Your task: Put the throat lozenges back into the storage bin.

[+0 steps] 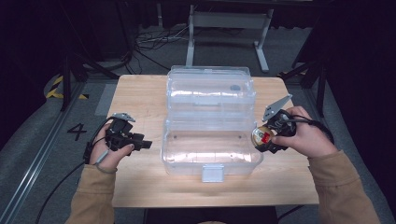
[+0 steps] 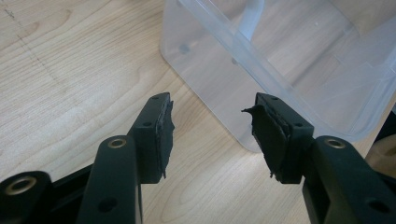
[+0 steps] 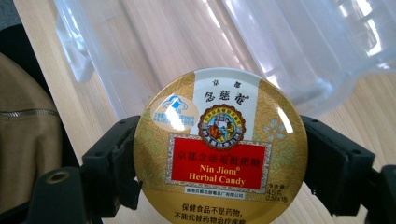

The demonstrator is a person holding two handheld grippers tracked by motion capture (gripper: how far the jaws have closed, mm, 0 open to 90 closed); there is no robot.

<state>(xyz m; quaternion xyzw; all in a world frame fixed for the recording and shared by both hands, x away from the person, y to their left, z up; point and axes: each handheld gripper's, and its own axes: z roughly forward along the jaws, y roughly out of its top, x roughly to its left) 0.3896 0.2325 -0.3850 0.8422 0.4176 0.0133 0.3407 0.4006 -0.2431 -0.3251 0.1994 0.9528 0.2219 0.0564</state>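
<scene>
Dark floor with trailing cables surrounds a pale wooden worktop, on which a clear plastic box stands open at the centre, its lid tipped back toward the far side. At the box's right edge, the right claw pinches a round candy tin by its rim, one jaw on either side. Held this way the tin looks ready to go over the wall into the empty box. A flat disc, it has no long axis; its printed face is turned up toward the claw's camera, with the lettering upright in the right claw's view and the far edge aimed at the box. Left of the box, the left claw rests low over the worktop with its jaws spread and nothing between them, pointing at the box's near left corner, probably waiting to steady it.
</scene>
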